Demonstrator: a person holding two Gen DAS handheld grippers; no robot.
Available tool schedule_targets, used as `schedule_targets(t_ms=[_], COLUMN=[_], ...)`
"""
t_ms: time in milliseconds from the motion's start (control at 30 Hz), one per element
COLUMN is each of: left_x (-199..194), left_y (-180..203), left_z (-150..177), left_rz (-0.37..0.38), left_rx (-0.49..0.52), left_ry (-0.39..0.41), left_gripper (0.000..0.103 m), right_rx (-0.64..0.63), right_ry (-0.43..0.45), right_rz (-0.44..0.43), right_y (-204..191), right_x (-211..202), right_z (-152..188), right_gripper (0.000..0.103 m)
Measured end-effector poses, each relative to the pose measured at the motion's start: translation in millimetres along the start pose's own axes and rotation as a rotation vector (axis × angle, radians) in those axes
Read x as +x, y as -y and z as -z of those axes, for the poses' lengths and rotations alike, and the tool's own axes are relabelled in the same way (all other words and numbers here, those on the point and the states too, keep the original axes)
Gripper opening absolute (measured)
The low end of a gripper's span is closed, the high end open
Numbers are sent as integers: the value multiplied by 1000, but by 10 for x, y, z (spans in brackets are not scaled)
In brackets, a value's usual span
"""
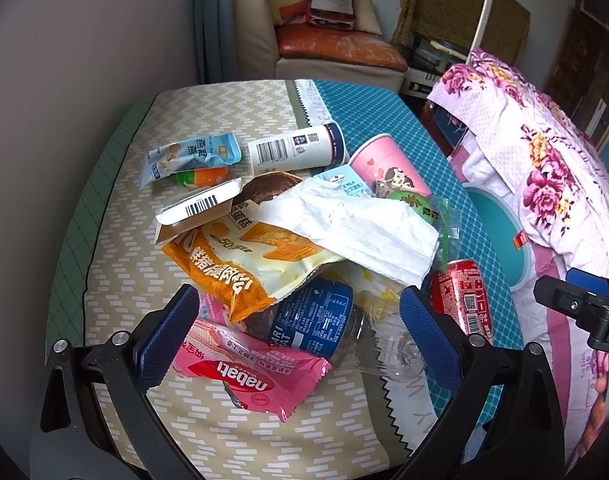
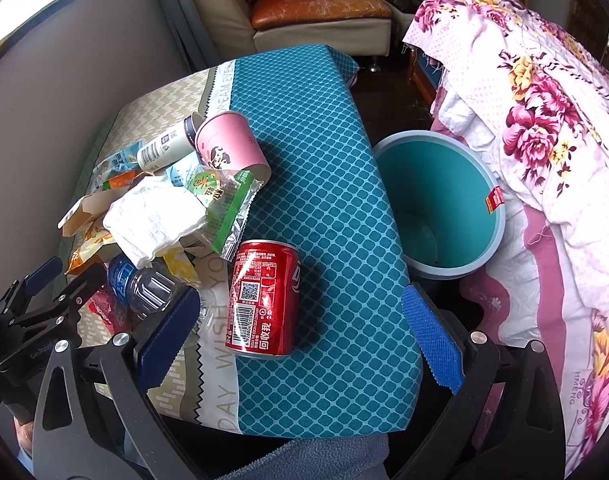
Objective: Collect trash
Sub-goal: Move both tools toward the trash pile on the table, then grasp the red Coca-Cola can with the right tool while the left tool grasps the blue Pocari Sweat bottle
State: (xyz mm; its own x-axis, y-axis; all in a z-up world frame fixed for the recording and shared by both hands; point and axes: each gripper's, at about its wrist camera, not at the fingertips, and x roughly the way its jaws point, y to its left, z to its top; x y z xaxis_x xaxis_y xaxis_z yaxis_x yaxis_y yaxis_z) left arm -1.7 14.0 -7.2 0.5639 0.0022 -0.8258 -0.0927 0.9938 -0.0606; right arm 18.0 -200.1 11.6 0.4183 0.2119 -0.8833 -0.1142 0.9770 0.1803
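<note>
1. Hovering over the trash pile, the left gripper (image 1: 292, 316) has its fingers spread wide and empty; in the left wrist view they straddle the clear plastic bottle (image 1: 324, 324) and the pink wafer wrapper (image 1: 248, 372) at the lower centre of the frame.
2. The right gripper (image 2: 300, 332) is likewise wide and holds nothing; in the right wrist view the red soda can (image 2: 264, 300) lies on its side between the fingers, at lower centre, on the teal half of the table (image 2: 324, 140).
3. The rest of the heap sits at centre left of that view: a white tissue (image 2: 156, 216), a green packet (image 2: 224, 204), a pink paper cup (image 2: 228, 144) tipped over, and a white tube (image 2: 164, 144) behind.
4. The teal bin (image 2: 440, 200) stands just beside the table edge at centre right, seemingly empty, so collecting looks barely begun.
5. Judged step: lining up a first pick. Next, the right fingers likely need to drop around the can's rounded body and close firmly, since it may roll, then carry it right to the bin.
</note>
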Motion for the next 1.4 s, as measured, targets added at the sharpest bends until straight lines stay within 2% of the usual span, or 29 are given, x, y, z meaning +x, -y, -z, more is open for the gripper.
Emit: schedule_targets(t_ms=[967,1400], left_x=[-15,85], left_y=[-50,-133], left_z=[16,80], left_rz=[4,9], left_rx=[-6,-30], left_ry=[2,-23], left_gripper=[100,100], right_rx=[4,8], right_ry=[-29,-66], right_rz=[10,-11], right_y=[-89,-101], right_x=[121,258], right_z=[8,24], right_gripper=[97,97])
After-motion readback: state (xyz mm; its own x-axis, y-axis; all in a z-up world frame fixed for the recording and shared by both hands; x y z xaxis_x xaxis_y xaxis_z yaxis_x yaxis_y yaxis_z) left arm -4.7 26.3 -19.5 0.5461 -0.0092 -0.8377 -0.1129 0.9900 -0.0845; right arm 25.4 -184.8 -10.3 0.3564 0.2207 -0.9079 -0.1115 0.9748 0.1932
